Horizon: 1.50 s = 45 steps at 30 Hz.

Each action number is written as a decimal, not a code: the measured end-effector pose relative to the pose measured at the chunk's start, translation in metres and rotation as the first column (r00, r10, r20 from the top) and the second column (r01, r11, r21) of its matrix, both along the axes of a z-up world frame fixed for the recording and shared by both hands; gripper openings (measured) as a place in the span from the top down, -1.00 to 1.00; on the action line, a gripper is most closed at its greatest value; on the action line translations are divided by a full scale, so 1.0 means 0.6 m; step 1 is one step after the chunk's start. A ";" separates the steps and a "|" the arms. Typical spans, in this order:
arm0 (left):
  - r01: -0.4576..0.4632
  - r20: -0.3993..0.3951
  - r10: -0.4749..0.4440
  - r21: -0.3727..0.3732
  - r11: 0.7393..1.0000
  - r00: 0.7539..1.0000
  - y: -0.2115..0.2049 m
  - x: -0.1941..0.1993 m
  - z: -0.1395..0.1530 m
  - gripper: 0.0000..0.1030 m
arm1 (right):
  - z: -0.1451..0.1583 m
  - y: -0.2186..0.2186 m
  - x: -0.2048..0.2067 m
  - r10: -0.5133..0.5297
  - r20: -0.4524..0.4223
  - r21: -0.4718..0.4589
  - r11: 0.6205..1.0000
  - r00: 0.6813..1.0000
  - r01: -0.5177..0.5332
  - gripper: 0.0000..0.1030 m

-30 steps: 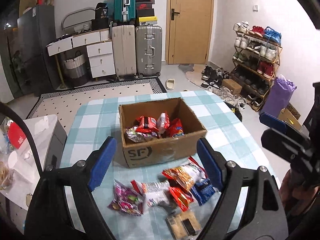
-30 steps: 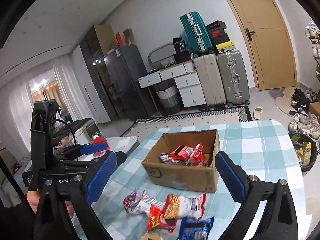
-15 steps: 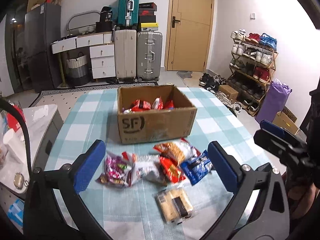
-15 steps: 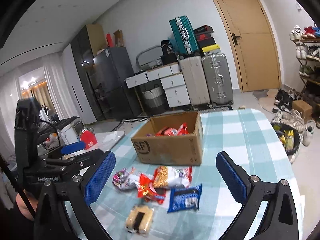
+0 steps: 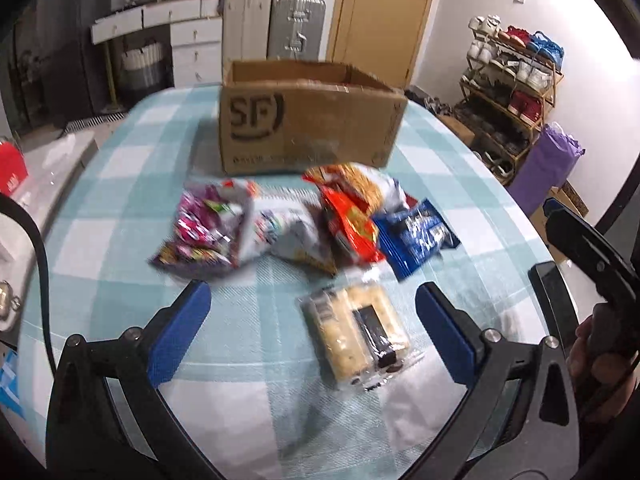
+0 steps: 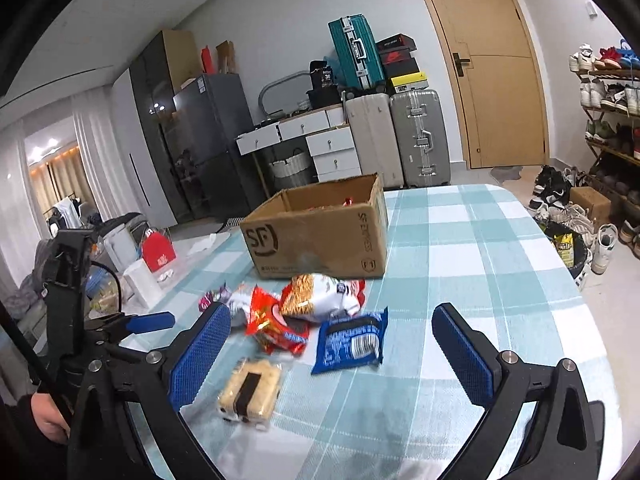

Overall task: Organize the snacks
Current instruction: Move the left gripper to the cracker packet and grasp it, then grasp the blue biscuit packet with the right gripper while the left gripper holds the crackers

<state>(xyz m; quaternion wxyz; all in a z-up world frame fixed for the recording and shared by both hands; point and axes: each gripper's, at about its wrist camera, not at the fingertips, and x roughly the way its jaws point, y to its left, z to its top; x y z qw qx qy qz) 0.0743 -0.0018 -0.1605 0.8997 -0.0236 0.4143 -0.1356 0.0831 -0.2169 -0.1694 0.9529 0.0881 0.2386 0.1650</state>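
Observation:
An open cardboard box (image 5: 308,128) marked SF stands on the teal-checked table (image 5: 120,216). Before it lie loose snacks: a pink packet (image 5: 200,232), a white one (image 5: 288,232), a red one (image 5: 352,224), an orange-white bag (image 5: 360,184), a blue packet (image 5: 416,236) and a clear packet of crackers (image 5: 356,332). My left gripper (image 5: 311,291) is open low over the table, its pads either side of the cracker packet without touching it. My right gripper (image 6: 331,309) is open above the blue packet (image 6: 350,340) and the crackers (image 6: 250,390). The box's contents are mostly hidden.
A shoe rack (image 5: 516,92) and a purple bag (image 5: 544,168) stand right of the table. Suitcases (image 6: 416,136), white drawers (image 6: 332,148) and a door (image 6: 496,64) line the far wall. A cluttered side table (image 6: 160,256) sits to the left. A hand (image 5: 592,356) holds the right gripper's handle.
Both grippers have sunk towards the table, so the snack pile looks larger and the box's inside has dropped from sight. The left jaws have spread wider.

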 end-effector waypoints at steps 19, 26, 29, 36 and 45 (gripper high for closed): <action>0.027 -0.168 -0.010 0.100 0.995 0.986 -0.091 0.063 -0.108 -0.97 | -0.071 -0.011 -0.009 0.016 -0.072 0.015 1.000 0.997 -0.015 -0.99; 0.012 -0.168 0.015 0.158 0.987 0.986 -0.107 0.068 -0.118 -0.92 | -0.078 -0.012 -0.019 0.023 -0.074 0.020 1.000 0.997 -0.021 -0.99; 0.028 -0.148 -0.001 0.175 0.984 0.989 -0.112 0.057 -0.117 -0.68 | -0.081 -0.014 -0.022 0.021 -0.076 0.023 1.000 0.997 -0.019 -0.99; 0.105 -0.123 -0.087 0.153 0.983 0.989 -0.109 0.045 -0.107 -0.09 | -0.087 -0.013 -0.030 0.023 -0.086 0.028 0.999 0.996 -0.021 -0.99; 0.079 -0.124 -0.070 0.073 0.994 0.990 -0.054 0.042 -0.096 -0.09 | -0.084 0.001 -0.040 0.025 -0.092 0.007 1.000 0.995 -0.025 -0.99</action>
